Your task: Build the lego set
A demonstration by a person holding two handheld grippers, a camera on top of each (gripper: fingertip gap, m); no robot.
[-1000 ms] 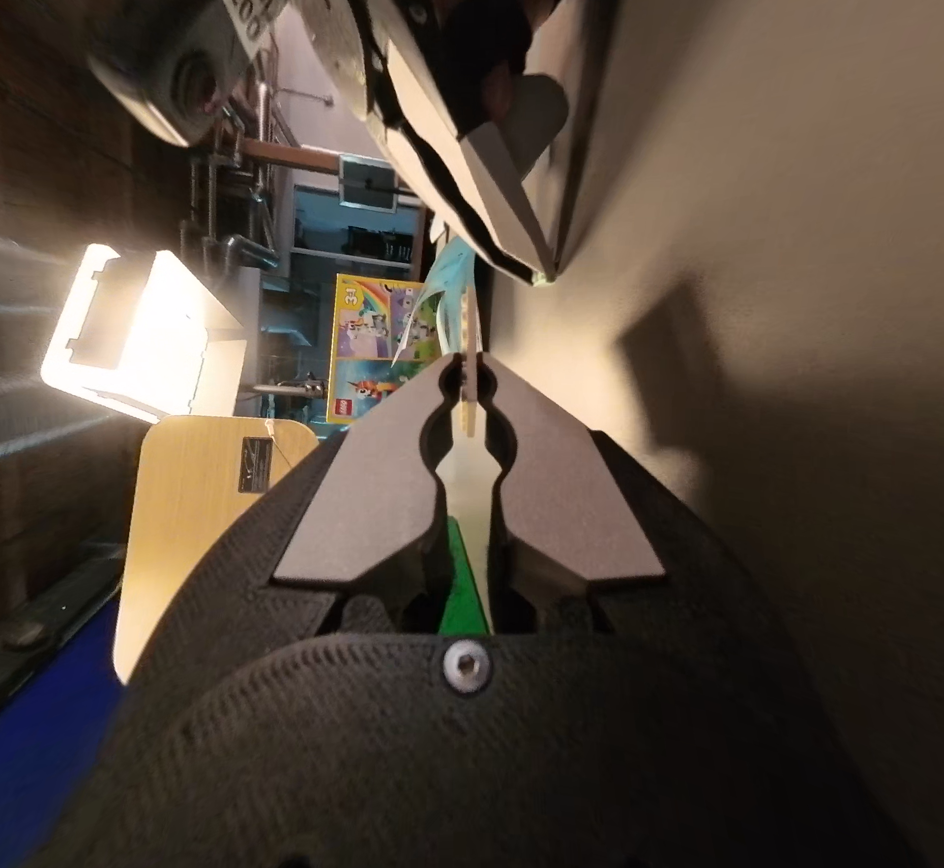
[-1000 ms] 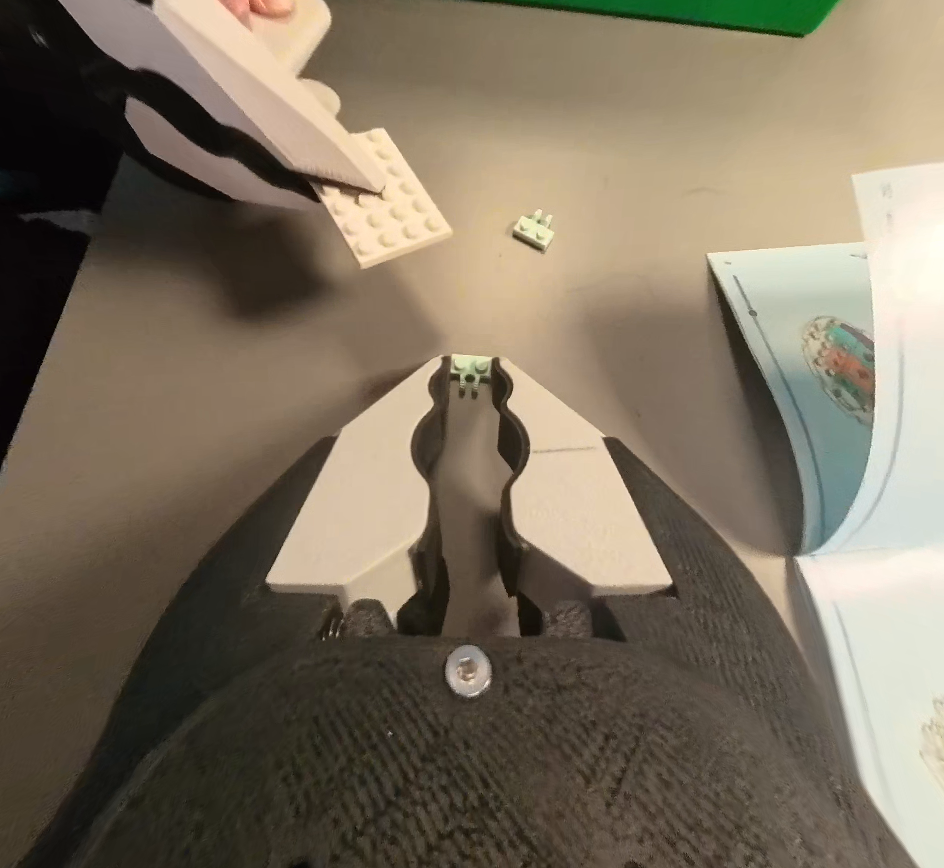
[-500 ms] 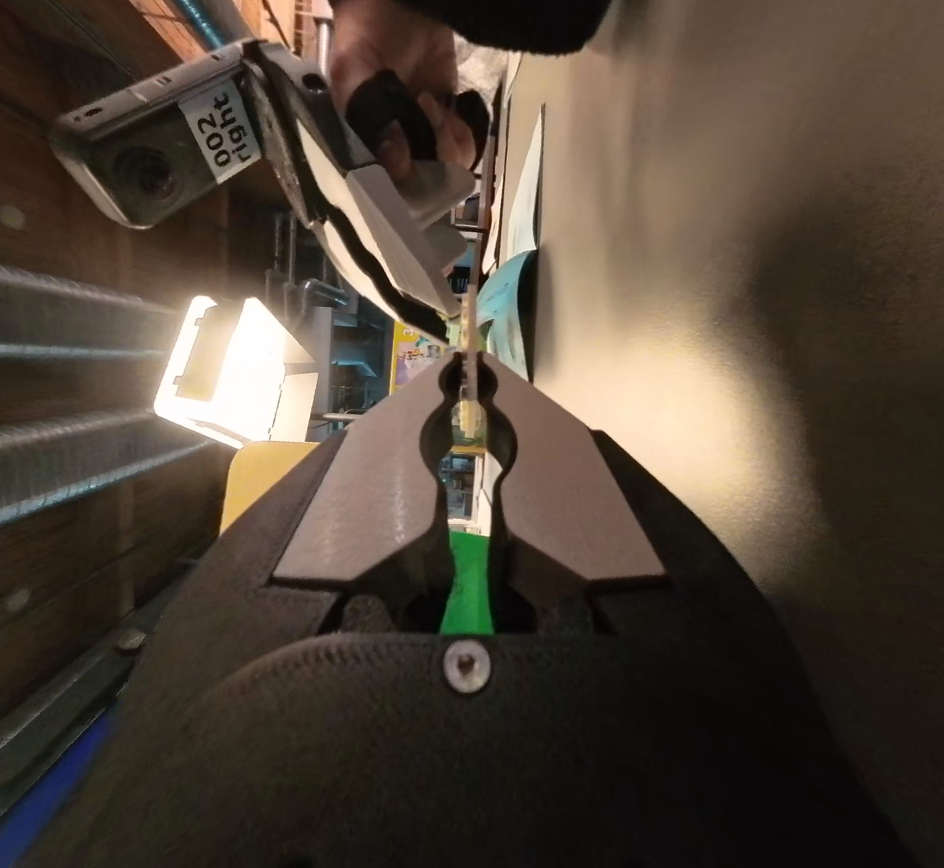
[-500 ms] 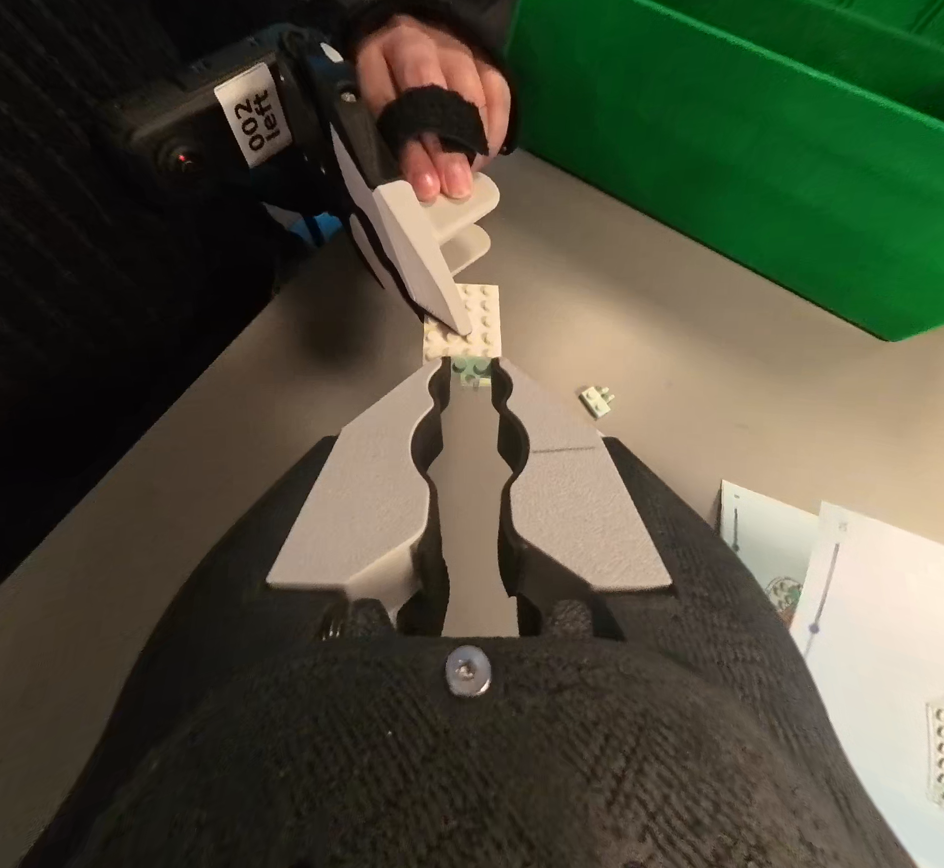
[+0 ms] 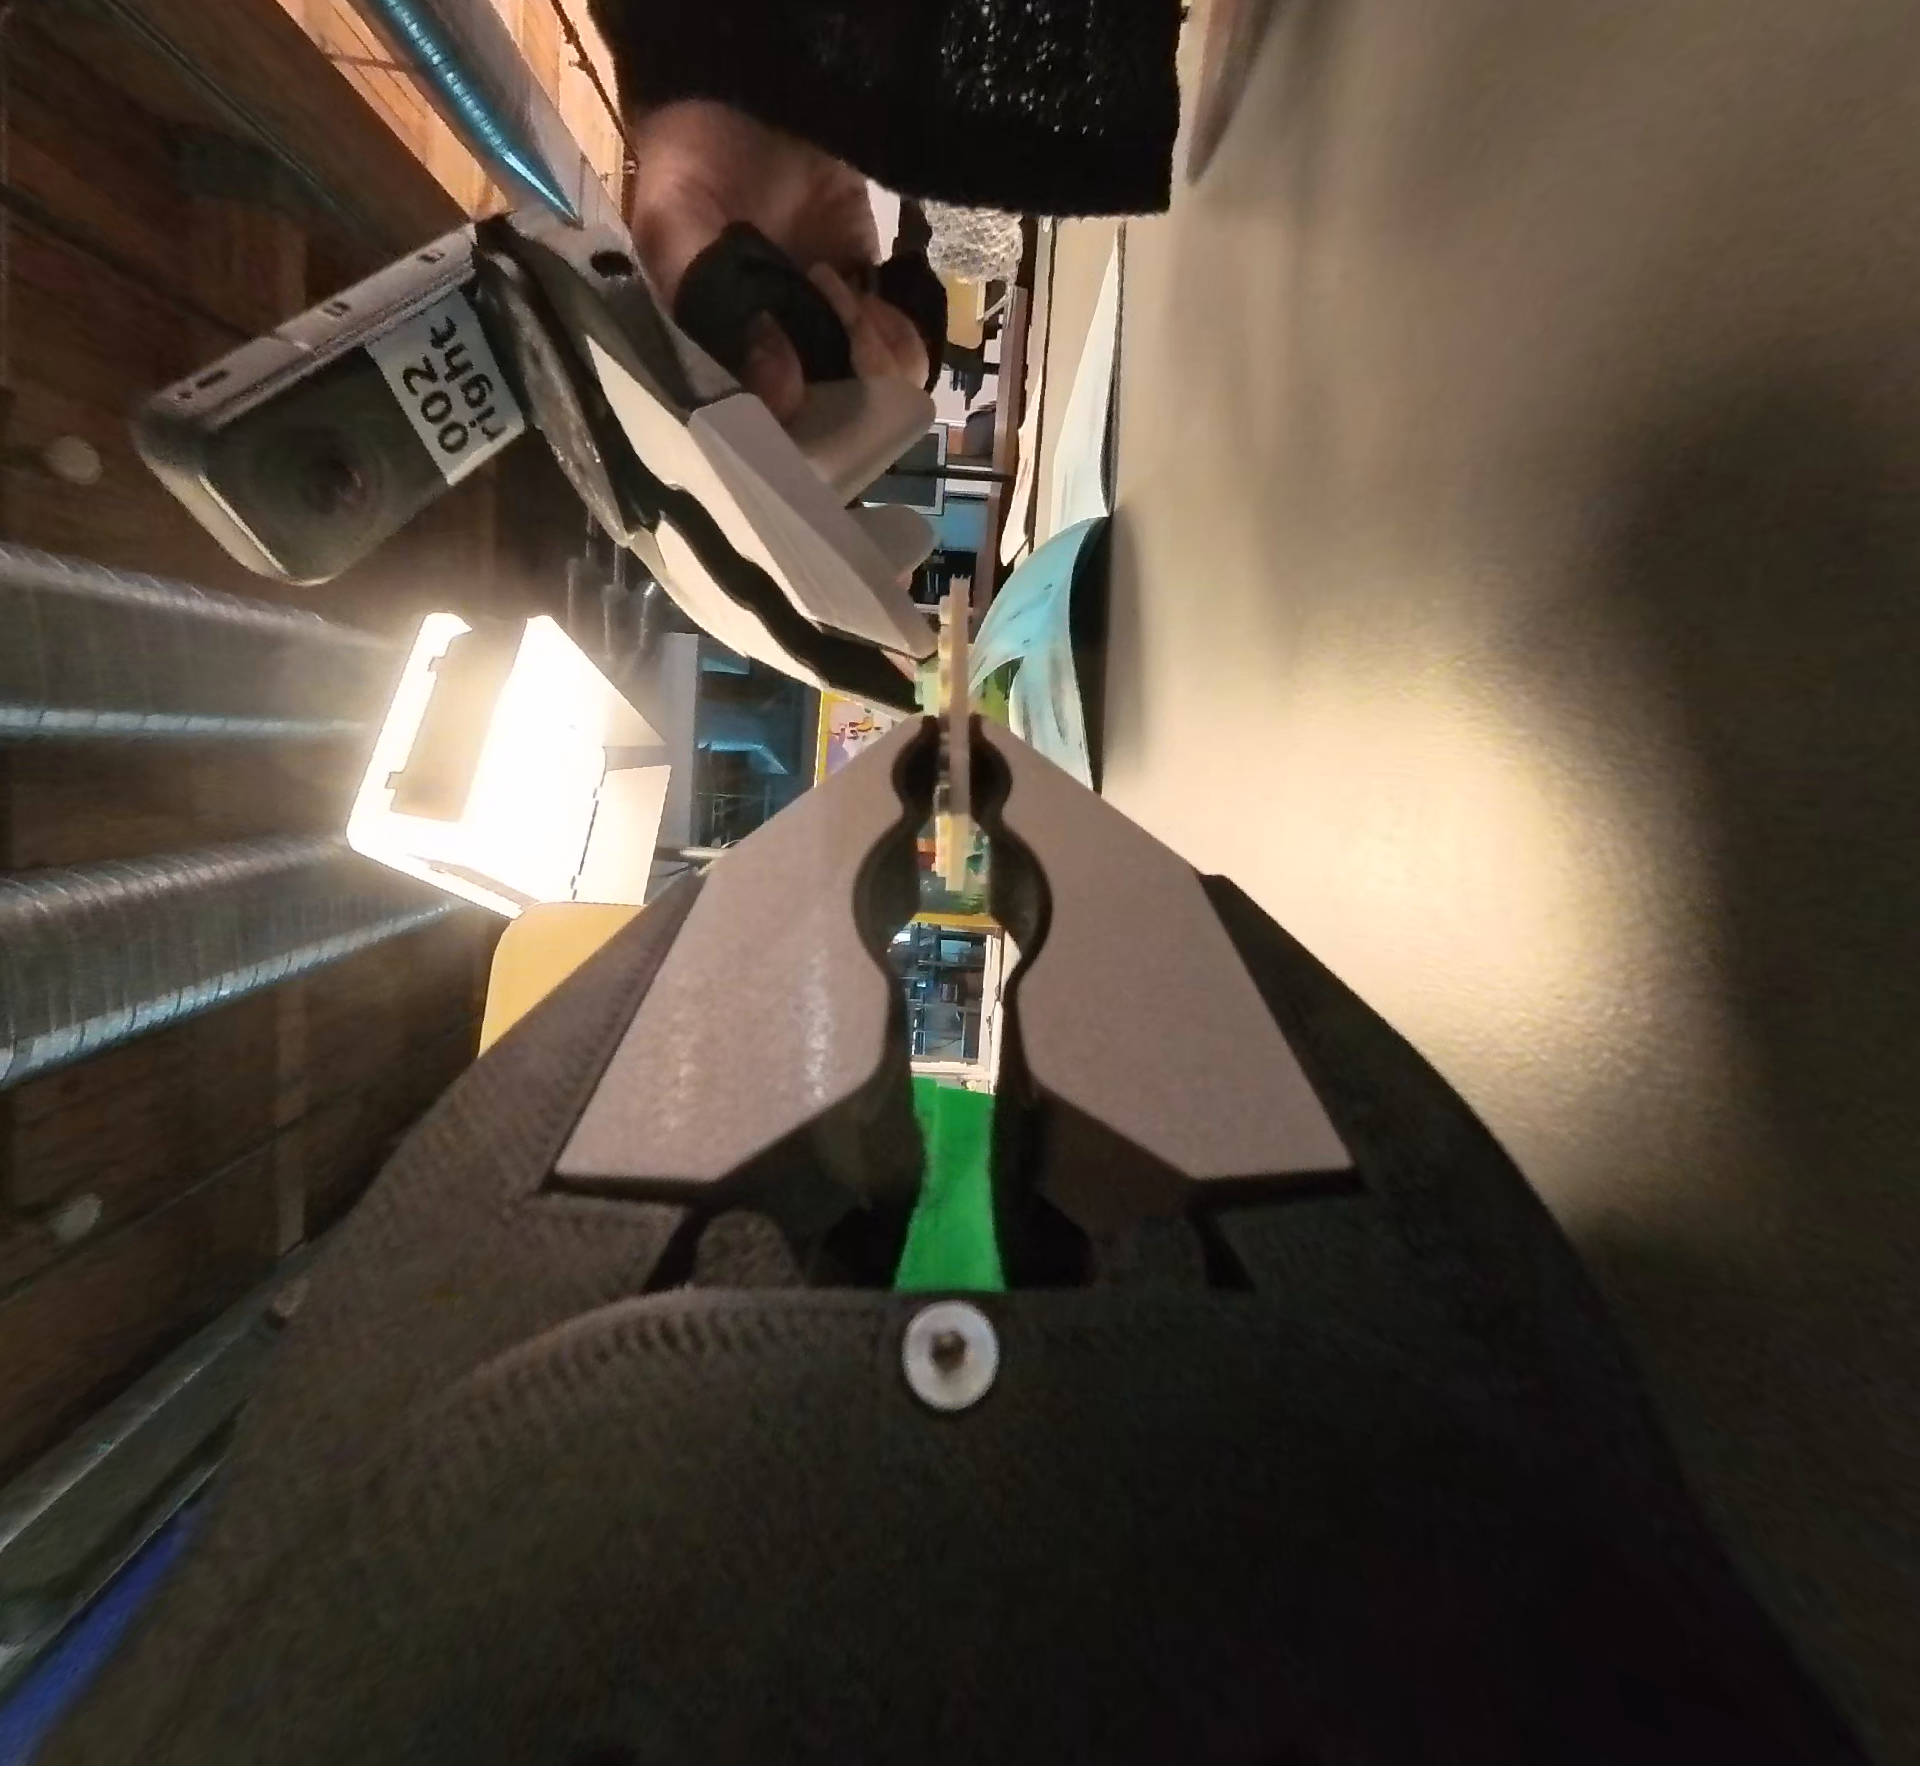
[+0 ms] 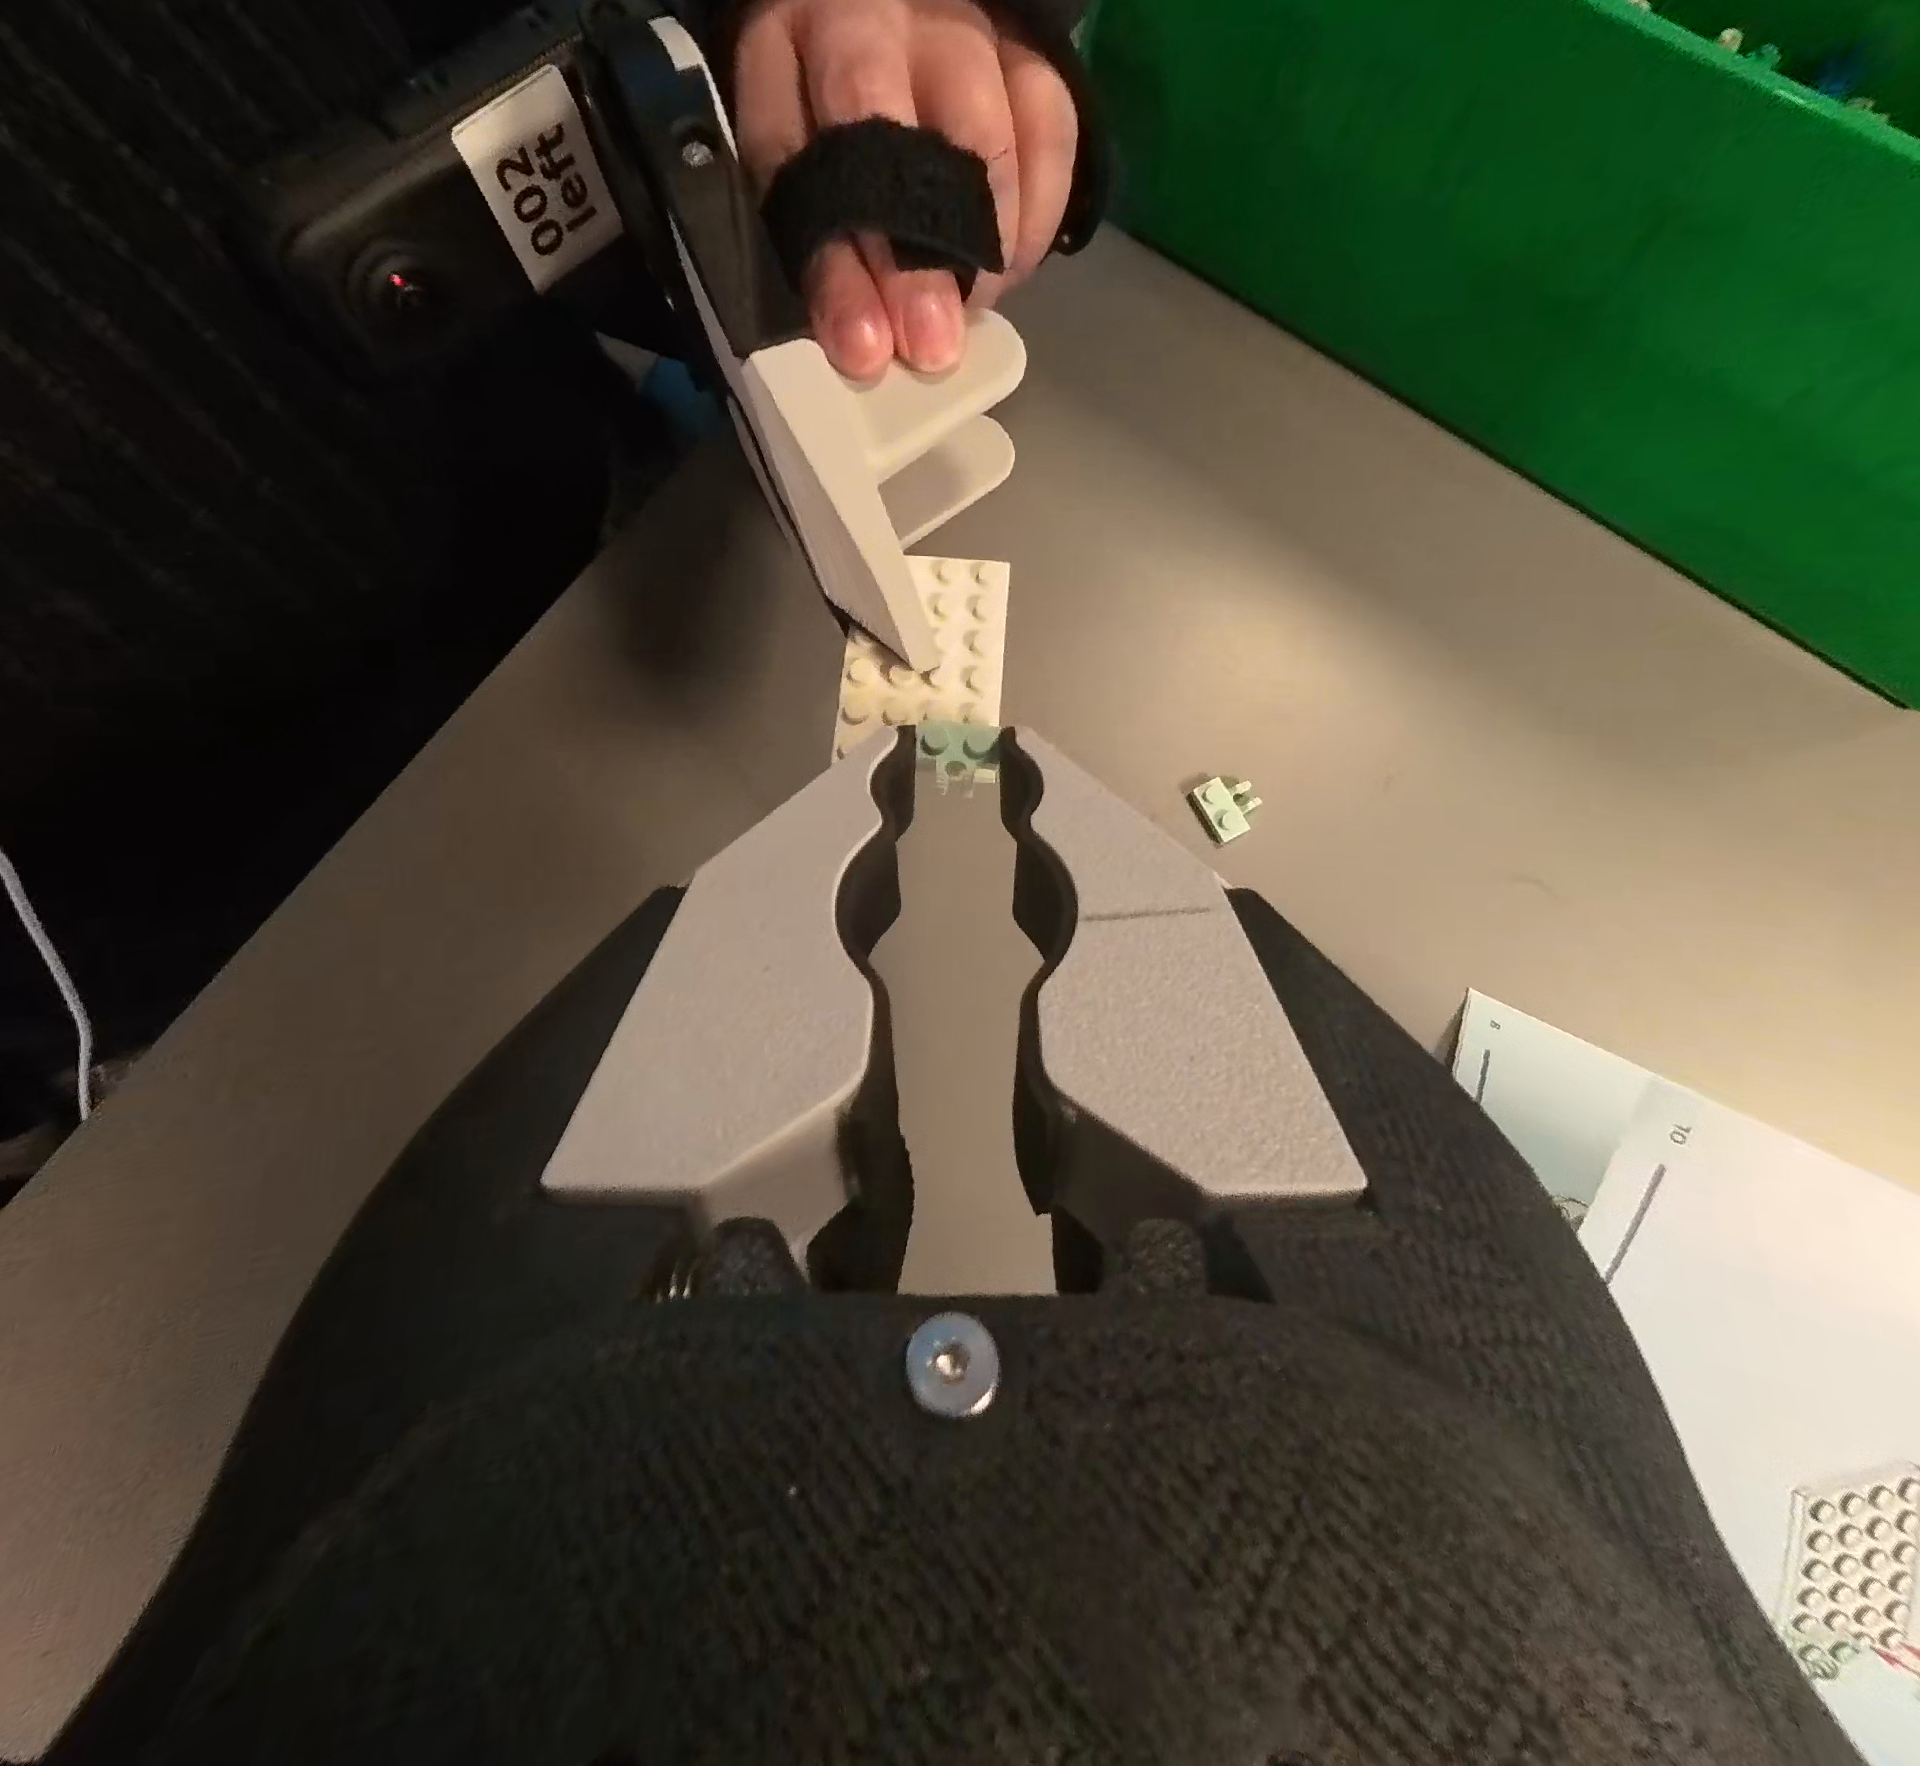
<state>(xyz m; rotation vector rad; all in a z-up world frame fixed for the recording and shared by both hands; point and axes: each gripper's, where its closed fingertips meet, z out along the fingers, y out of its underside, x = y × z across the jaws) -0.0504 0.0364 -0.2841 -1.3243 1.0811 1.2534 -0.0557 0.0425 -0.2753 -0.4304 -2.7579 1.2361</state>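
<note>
My left gripper (image 5: pixel 954 729) is shut on a cream studded plate (image 5: pixel 956 677), seen edge-on in its own view and held above the grey table. In the right wrist view the same plate (image 6: pixel 966 636) shows stud side up in the left gripper (image 6: pixel 902 651). My right gripper (image 6: pixel 958 740) is shut on a small pale green hinge plate (image 6: pixel 956 748) and holds it against the near edge of the cream plate. The right gripper (image 5: pixel 914 656) also shows in the left wrist view, its tip at the plate. A second pale green hinge plate (image 6: pixel 1224 807) lies on the table.
A green parts bin (image 6: pixel 1507 210) stands at the back right. An open instruction booklet (image 6: pixel 1704 1228) lies at the right on the grey table (image 6: pixel 1247 573). The table's left edge is close to both grippers. A colourful set box (image 5: pixel 847 729) and a bright lamp (image 5: pixel 488 760) are beyond. The grippers are tip to tip, or close to it.
Both grippers have risen and come together over the past second. The green piece now meets the edge of the cream plate. Both views show the other hand closer.
</note>
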